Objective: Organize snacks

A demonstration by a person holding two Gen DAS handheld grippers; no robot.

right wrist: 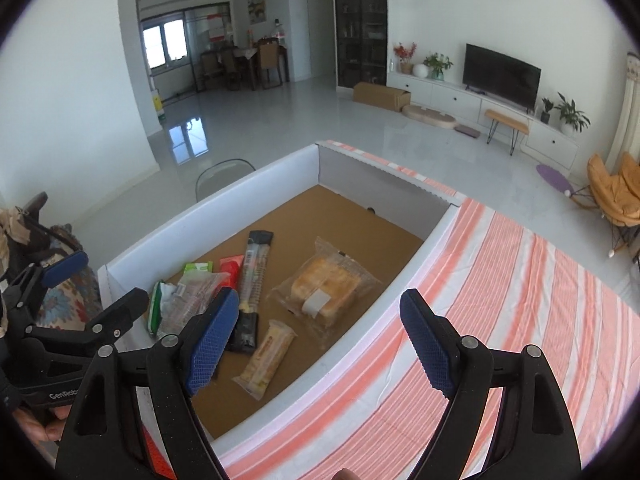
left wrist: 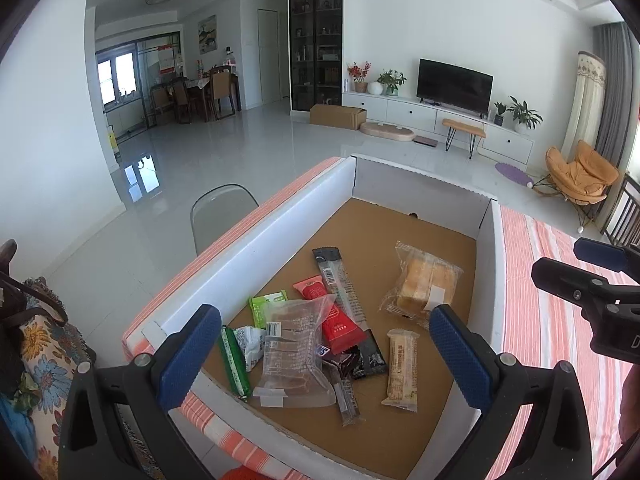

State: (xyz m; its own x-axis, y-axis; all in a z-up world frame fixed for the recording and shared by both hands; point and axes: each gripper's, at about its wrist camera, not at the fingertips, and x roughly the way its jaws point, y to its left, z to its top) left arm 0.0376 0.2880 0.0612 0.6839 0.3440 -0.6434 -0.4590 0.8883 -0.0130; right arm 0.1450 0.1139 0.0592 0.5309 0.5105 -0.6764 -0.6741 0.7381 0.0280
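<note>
Both grippers, left gripper (left wrist: pixel 326 350) and right gripper (right wrist: pixel 320 340), jaws spread, nothing gripped. Crinkly plastic snack packets (left wrist: pixel 316 332) lie ahead below, inside white-walled cardboard box (left wrist: pixel 256 240) on striped cloth (right wrist: pixel 520 300).

- It was a home's open living room: a television (left wrist: pixel 454 85) stood on a low white cabinet (left wrist: pixel 436 118).
- A dining table (left wrist: pixel 198 84) with chairs stood beyond.
</note>
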